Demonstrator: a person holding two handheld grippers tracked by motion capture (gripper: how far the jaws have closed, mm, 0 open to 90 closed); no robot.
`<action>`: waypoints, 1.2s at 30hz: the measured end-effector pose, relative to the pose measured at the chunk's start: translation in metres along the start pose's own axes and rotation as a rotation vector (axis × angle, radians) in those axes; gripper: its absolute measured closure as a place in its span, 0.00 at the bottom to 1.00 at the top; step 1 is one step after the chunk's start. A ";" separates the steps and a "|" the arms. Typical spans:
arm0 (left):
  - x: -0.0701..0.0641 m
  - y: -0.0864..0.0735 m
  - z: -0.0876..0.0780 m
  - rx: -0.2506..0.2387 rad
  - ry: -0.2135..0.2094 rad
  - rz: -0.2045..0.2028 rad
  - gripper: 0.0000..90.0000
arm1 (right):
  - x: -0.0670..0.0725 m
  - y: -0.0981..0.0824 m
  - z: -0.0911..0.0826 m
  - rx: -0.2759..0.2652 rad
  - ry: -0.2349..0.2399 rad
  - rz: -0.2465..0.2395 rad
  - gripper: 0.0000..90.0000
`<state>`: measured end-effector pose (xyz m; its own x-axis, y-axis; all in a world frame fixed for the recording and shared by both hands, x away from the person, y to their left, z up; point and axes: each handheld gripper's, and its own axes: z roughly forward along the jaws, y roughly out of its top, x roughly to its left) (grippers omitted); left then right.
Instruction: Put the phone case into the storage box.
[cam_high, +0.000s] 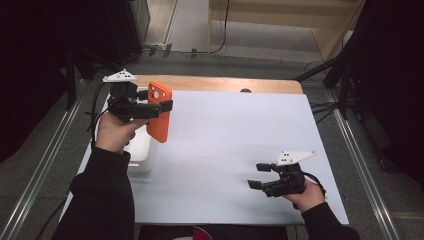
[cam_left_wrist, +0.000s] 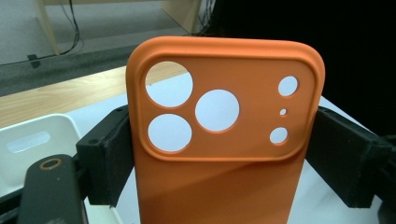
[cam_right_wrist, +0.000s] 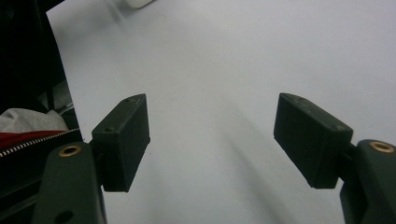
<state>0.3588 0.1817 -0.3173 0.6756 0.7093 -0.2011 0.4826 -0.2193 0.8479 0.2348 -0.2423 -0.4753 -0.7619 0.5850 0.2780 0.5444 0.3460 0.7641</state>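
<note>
High view: an orange phone case (cam_high: 160, 112) is held up in the air by the left gripper (cam_high: 152, 107), above the far left corner of the tabletop (cam_high: 225, 150). The case is pinched by its two long sides and hangs upright — its round camera holes are at the top. A white bin (cam_high: 142, 150) is seen just below it, at the left edge of the white sheet.

Left gripper view: the case (cam_left_wrist: 224, 140) is squeezed between the two black pads (cam_left_wrist: 109, 158), which touch both of its sides.

The right gripper (cam_high: 262, 175) is kept low near the right front of the tabletop, well apart from the case. Its jaws are spread wide — nothing is held between them, as the right gripper view (cam_right_wrist: 212, 140) shows.
</note>
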 end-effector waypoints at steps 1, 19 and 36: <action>0.001 0.000 -0.001 -0.001 0.007 -0.003 0.18 | 0.000 0.000 0.000 0.001 0.000 0.000 0.29; 0.024 0.004 0.000 -0.028 0.142 -0.042 0.18 | -0.001 0.001 0.000 -0.005 0.001 0.012 0.29; 0.055 0.016 0.010 -0.083 0.297 -0.095 0.18 | -0.001 0.002 0.002 -0.005 0.020 0.000 0.29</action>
<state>0.4099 0.2105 -0.3197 0.4315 0.8913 -0.1392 0.4802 -0.0963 0.8718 0.2368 -0.2410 -0.4753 -0.7688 0.5700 0.2898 0.5429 0.3424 0.7668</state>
